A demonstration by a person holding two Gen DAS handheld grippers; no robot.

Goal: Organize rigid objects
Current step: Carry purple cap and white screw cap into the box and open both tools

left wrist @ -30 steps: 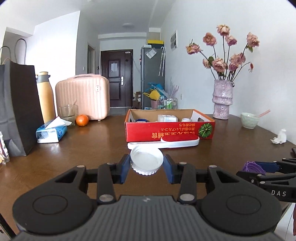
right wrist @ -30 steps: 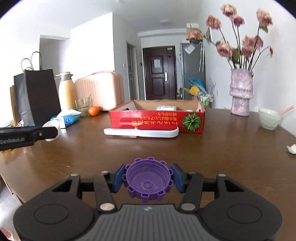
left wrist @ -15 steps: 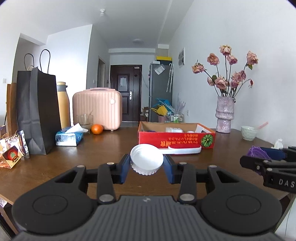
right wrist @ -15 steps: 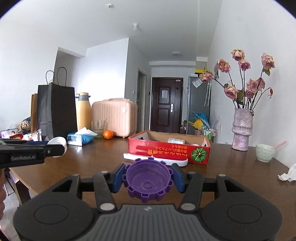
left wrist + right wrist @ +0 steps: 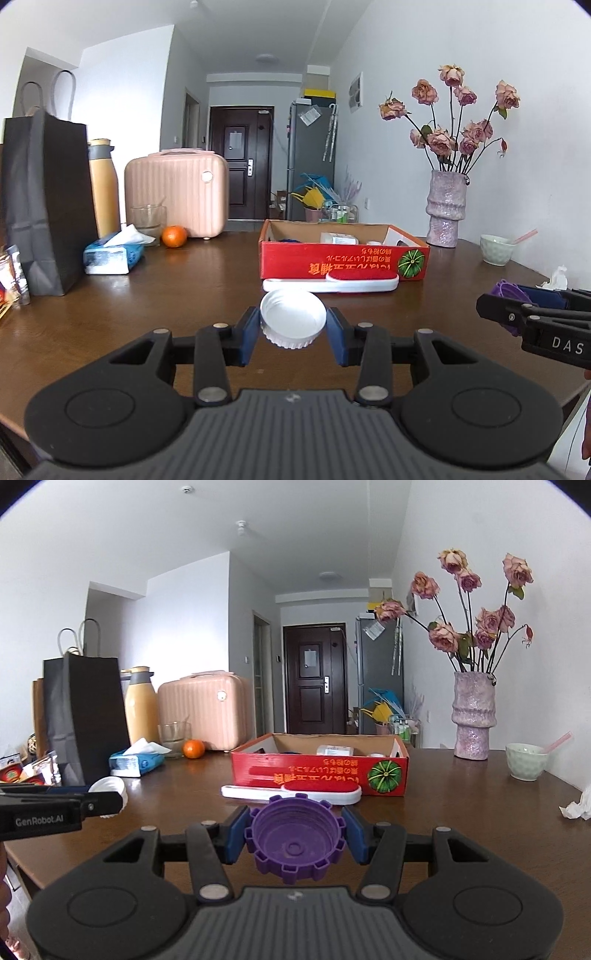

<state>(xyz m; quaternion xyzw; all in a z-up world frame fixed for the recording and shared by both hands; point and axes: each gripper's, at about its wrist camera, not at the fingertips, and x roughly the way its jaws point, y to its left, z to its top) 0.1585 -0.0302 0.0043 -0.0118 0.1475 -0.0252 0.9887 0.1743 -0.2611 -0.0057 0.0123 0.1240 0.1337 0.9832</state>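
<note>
My left gripper [image 5: 293, 326] is shut on a white ribbed jar lid [image 5: 293, 317], held above the near part of the brown table [image 5: 184, 288]. My right gripper [image 5: 295, 840] is shut on a purple notched cap [image 5: 295, 840], open side facing me. The right gripper with the purple cap also shows at the right edge of the left wrist view [image 5: 517, 306]. The left gripper with the white lid shows at the left of the right wrist view [image 5: 109, 794]. A red cardboard box [image 5: 343, 256] [image 5: 321, 773] stands ahead with small items inside. A white and red lint brush [image 5: 332, 283] [image 5: 291, 793] lies in front of it.
On the left stand a black paper bag [image 5: 44, 206], a yellow flask [image 5: 103, 184], a pink case [image 5: 177, 195], a glass [image 5: 147, 221], an orange [image 5: 174, 236] and a tissue pack [image 5: 110, 254]. On the right are a vase of flowers [image 5: 447, 210], a green bowl [image 5: 496, 249] and crumpled tissue [image 5: 556, 278].
Both grippers pulled back from the box and rose half a second ago, then came a little closer and lower again. Both stay shut on their lids.
</note>
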